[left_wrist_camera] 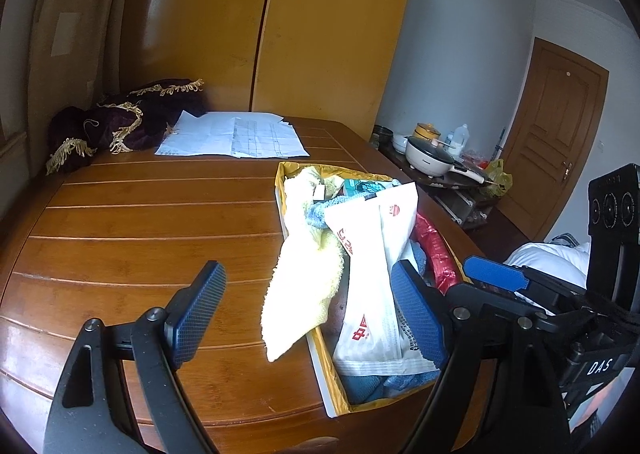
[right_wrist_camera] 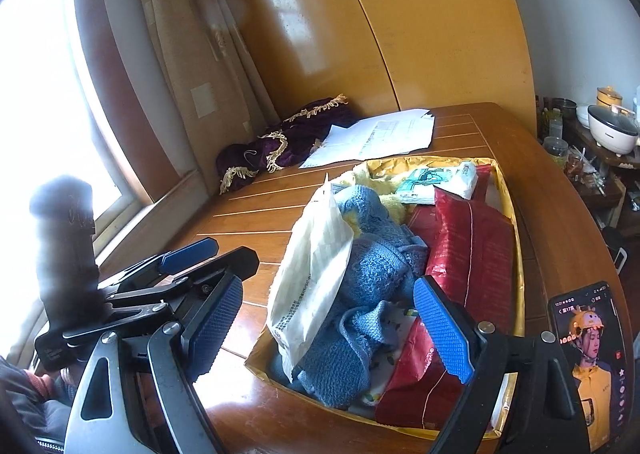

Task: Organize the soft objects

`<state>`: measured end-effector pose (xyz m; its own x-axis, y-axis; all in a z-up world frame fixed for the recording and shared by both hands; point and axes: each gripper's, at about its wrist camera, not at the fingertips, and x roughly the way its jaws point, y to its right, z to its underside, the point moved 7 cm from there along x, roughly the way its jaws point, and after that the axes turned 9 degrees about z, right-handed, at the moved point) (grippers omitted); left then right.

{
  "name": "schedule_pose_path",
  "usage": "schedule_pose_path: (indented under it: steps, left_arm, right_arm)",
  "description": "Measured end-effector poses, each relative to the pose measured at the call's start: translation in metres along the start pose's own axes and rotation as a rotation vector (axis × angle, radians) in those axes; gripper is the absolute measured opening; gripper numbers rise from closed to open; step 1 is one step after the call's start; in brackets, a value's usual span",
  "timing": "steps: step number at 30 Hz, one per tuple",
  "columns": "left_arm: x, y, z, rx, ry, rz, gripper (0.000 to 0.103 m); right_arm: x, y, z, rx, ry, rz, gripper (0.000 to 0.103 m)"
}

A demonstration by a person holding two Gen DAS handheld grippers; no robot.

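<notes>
Hovering both hand-held grippers, jaws spread and empty, over the box (right_wrist_camera: 508, 189) of soft things on the worktop (left_wrist_camera: 140, 221).
I judge the yellow towel (left_wrist_camera: 304, 278) draped over the rim may slide out; the white bag (right_wrist_camera: 316, 266) blocks the blue towel (right_wrist_camera: 372, 266), phone (right_wrist_camera: 588, 366) beside.

"DAS" on right gripper (left_wrist_camera: 496, 278), seemingly.
</notes>
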<state>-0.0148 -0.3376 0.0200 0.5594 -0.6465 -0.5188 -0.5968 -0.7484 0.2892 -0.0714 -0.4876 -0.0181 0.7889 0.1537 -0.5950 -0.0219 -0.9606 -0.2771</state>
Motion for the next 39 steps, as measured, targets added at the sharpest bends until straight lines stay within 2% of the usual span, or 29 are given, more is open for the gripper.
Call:
schedule_pose_path:
  steps: [9, 18, 39]
  left_arm:
    - [0.003, 0.002, 0.003, 0.014, -0.021, -0.012, 0.085]
    - [0.017, -0.001, 0.01, 0.017, -0.094, -0.038, 0.085]
    - [0.019, -0.009, 0.014, 0.043, -0.11, -0.143, 0.085]
  right_arm:
    - [-0.002, 0.002, -0.003, -0.008, 0.003, 0.003, 0.089]
    - [-0.001, 0.008, -0.004, 0.002, -0.002, 0.01, 0.089]
    - [0.004, 0.013, -0.006, 0.006, -0.009, 0.017, 0.089]
